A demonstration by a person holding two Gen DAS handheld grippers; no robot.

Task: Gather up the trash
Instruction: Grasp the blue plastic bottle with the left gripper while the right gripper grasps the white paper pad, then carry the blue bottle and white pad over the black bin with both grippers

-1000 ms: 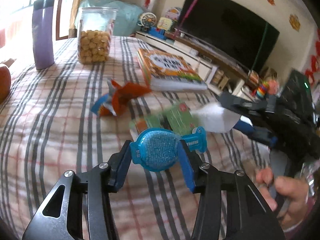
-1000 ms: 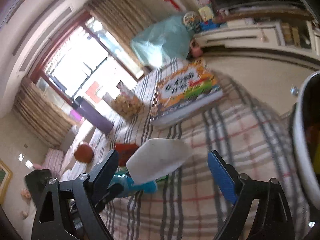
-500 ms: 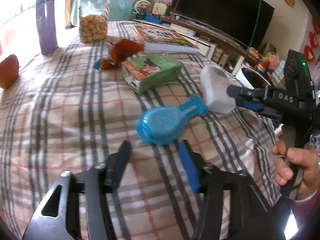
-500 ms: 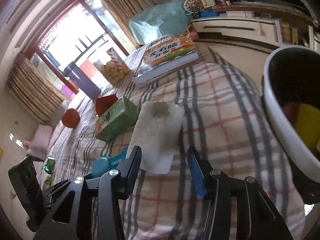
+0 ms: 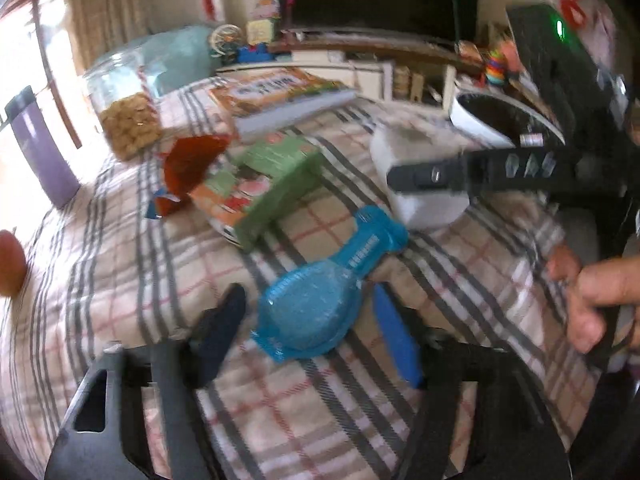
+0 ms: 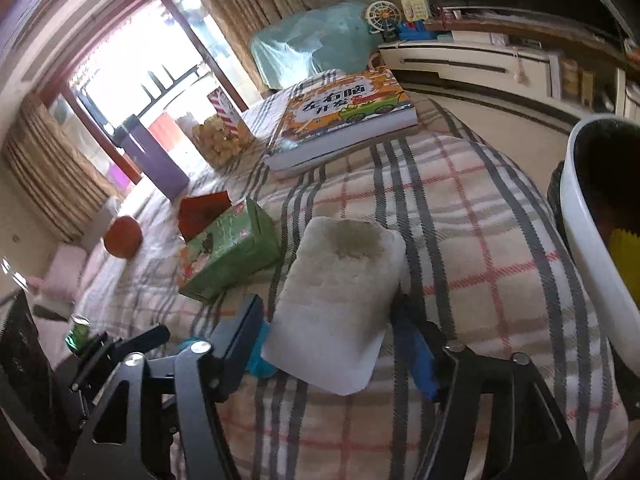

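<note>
Down onto the plaid tablecloth [image 6: 480,216] has come the white napkin [image 6: 340,292] (stained on top), right gripper [image 6: 336,344] part-open around it, jaws recently narrowed. Blue plastic pack [image 5: 316,304] lies loose between the left gripper [image 5: 308,332], half-open.

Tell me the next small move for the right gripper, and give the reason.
Probably close the right gripper on the white packet. The packet lies flat on the plaid cloth between the open jaws, whose pads do not clearly press it yet, and the white bin stands just to its right, ready to take it.
</note>
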